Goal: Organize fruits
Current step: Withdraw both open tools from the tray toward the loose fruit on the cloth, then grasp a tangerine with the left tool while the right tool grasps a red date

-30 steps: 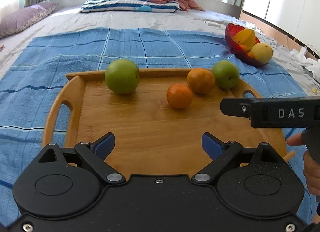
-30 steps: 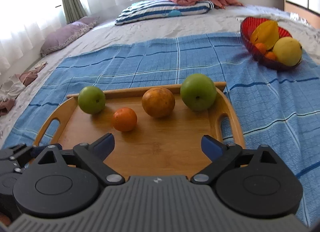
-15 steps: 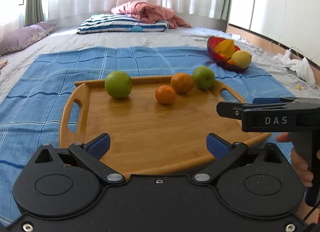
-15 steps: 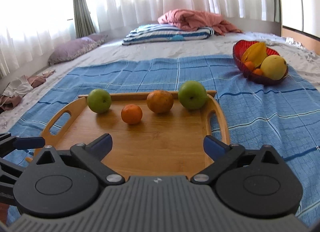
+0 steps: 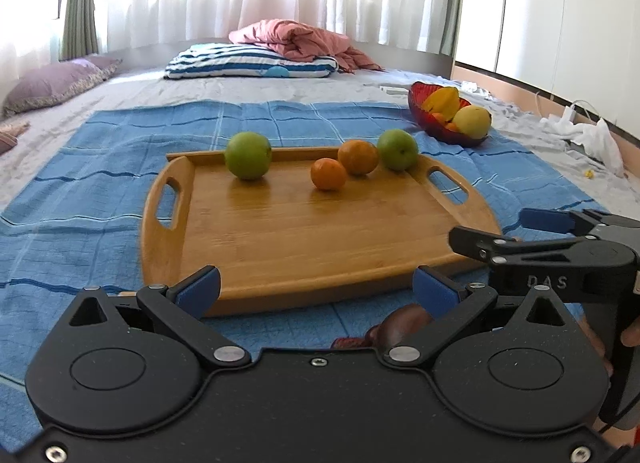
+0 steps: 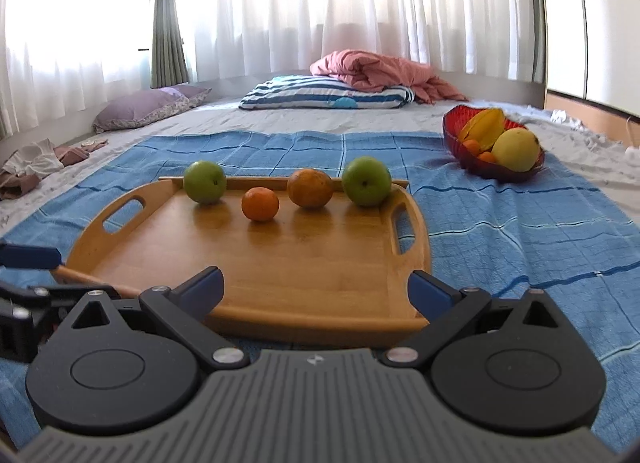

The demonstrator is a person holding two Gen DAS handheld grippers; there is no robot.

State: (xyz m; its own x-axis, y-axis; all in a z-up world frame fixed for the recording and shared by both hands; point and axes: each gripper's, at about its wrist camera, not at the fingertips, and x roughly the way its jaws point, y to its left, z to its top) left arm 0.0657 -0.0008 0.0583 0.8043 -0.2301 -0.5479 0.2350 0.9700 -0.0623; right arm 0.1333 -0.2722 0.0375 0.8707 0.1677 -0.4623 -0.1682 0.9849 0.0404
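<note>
At the tray's near edge, the left claw and right claw, both spread wide and holding nothing, have drawn back from over the wooden tray. Along its far side sit two green apples and two oranges; beyond, one red bowl holds more fruit.

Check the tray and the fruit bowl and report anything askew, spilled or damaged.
Nothing stands out. Two green apples and two oranges sit loose along the far side of the wooden tray; the red bowl stands upright, nothing spilled.

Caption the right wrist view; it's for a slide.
Open right gripper faces a wooden tray holding two green apples and two oranges.
</note>
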